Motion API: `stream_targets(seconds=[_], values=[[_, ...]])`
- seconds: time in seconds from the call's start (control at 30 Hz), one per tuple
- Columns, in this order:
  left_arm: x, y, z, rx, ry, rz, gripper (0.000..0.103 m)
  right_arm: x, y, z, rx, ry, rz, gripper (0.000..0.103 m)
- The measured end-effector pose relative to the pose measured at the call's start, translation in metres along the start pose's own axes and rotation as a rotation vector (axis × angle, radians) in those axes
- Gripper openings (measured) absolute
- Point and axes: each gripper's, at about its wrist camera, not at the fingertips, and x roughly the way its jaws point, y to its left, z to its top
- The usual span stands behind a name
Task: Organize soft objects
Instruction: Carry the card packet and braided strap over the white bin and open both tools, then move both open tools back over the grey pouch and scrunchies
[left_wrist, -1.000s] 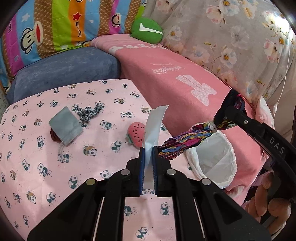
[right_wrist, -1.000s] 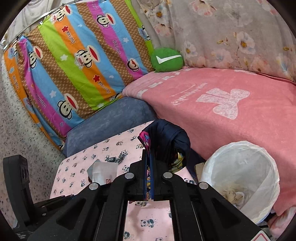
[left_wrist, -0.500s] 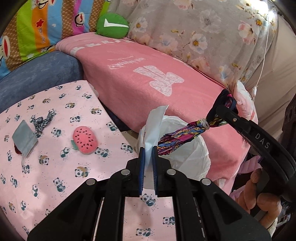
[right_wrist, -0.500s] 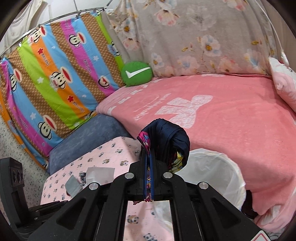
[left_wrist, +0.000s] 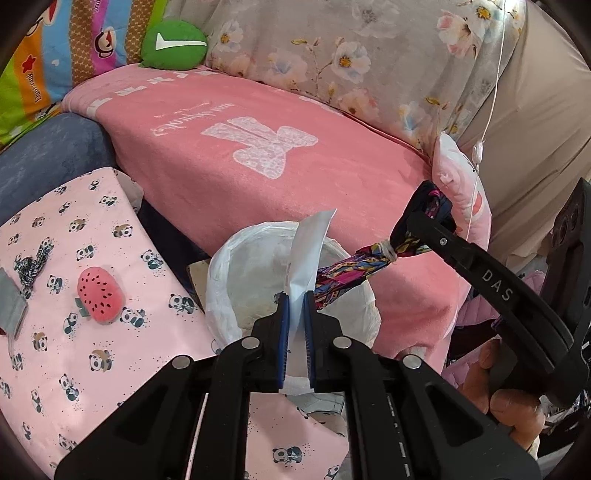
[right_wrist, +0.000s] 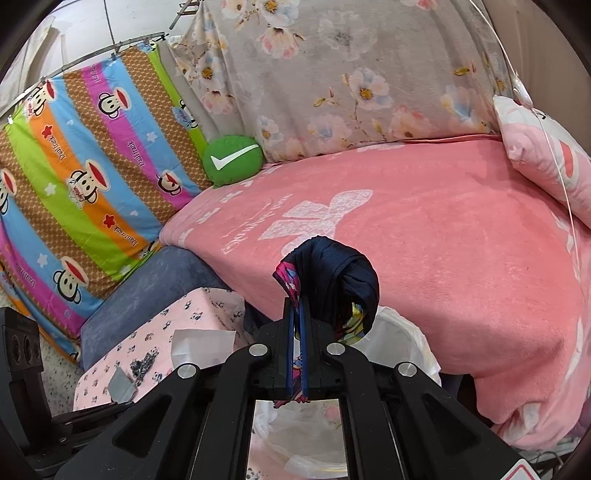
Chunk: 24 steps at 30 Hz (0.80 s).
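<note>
My left gripper (left_wrist: 294, 301) is shut on a white tissue (left_wrist: 308, 251) that sticks up between its blue pads, directly over the white-lined bin (left_wrist: 229, 273). My right gripper (right_wrist: 295, 314) is shut on a multicoloured patterned scarf (right_wrist: 332, 273) bunched dark blue at the top; from the left wrist view the scarf (left_wrist: 354, 264) hangs twisted from that gripper's tip (left_wrist: 424, 218) across the bin's far rim. On the panda-print cloth (left_wrist: 92, 369) lie a watermelon plush (left_wrist: 99, 295), a black-and-white cord (left_wrist: 33, 258) and a grey pouch (left_wrist: 11, 306).
A pink blanket (left_wrist: 258, 147) covers the sofa seat behind the bin. A green check-mark cushion (right_wrist: 232, 160), a striped monkey-print cover (right_wrist: 92, 166) and floral fabric (right_wrist: 351, 74) stand at the back. A pink pillow (right_wrist: 546, 162) lies right. A person's fingers (left_wrist: 509, 398) grip the right tool.
Both grippers have swung right, away from the panda cloth toward the bin. The tissue now hangs over the bin's opening, and the scarf has travelled along beside it.
</note>
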Motion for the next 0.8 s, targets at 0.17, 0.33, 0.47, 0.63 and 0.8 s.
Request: stream_targets(seconds=[0.17,0.33,0.47,0.63,0.8], values=[[0.010,-0.009,0.003,0.015,0.015,-0.011,0.008,0.000,-0.006,-0.002,0.009,0.003,-0.010,0.004],[0.011,-0.013,0.005,0.015,-0.012,-0.002,0.029,0.002,-0.008,-0.002,0.017,0.003,-0.021,0.014],[0.009,-0.007,0.003,0.007,-0.031,0.060,0.058,0.002,-0.007,-0.004,0.020,0.002,-0.021,0.032],[0.009,0.008,-0.001,-0.023,-0.016,0.078,0.058,0.006,0.002,-0.009,0.003,0.017,-0.011,0.034],[0.003,0.020,-0.003,-0.038,-0.023,0.099,0.059,0.010,0.012,-0.012,-0.015,0.032,0.001,0.039]])
